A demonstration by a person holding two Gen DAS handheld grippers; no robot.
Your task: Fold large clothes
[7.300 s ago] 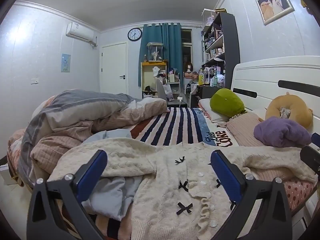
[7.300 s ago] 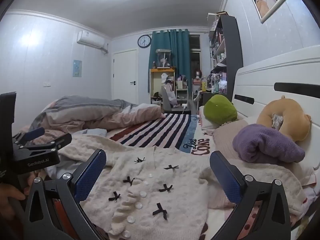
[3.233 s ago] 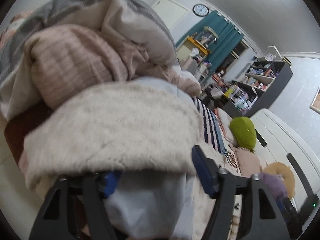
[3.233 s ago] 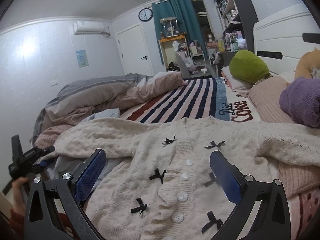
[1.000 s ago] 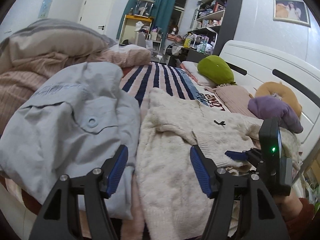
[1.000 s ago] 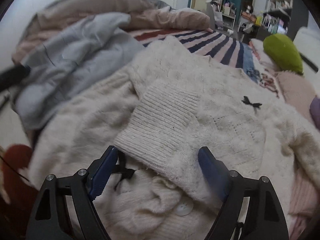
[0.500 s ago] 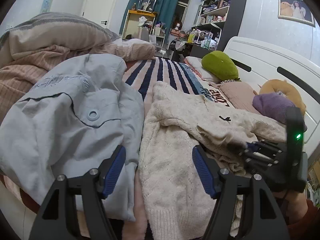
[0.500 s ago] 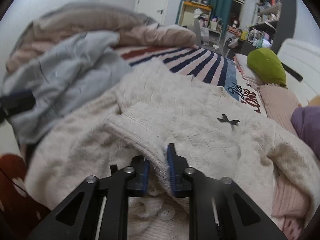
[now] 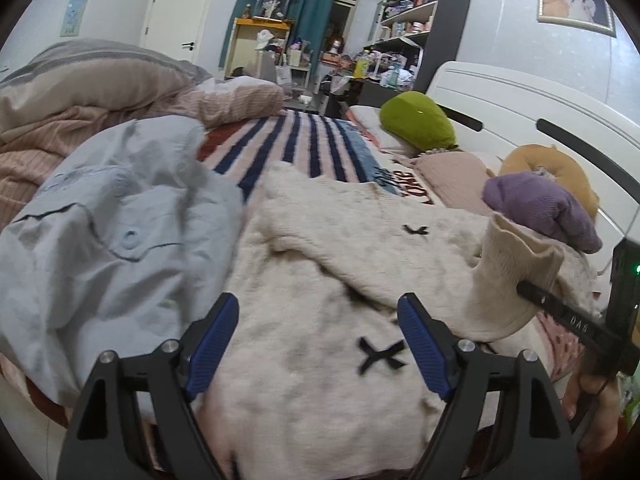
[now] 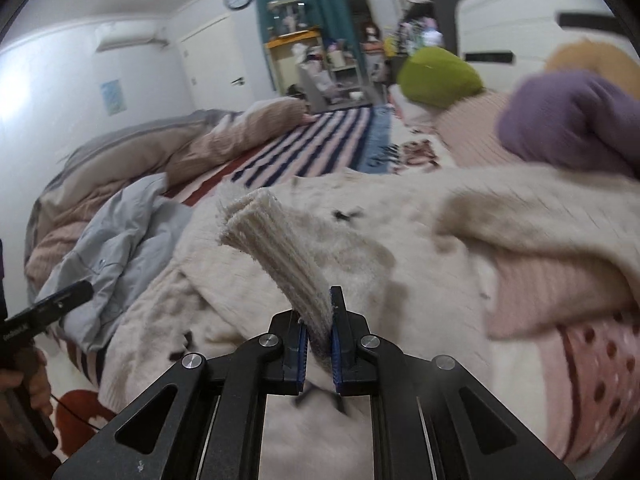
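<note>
Right hand-held gripper (image 10: 318, 344): clamped on the ribbed cuff (image 10: 276, 248) of the cream knitted cardigan (image 9: 320, 320), now lifted off the bed; a second ago its jaws were wide. Left hand-held gripper (image 9: 316, 340): empty, opening, over cardigan. Pale blue shirt (image 9: 112, 232): left of cardigan.
</note>
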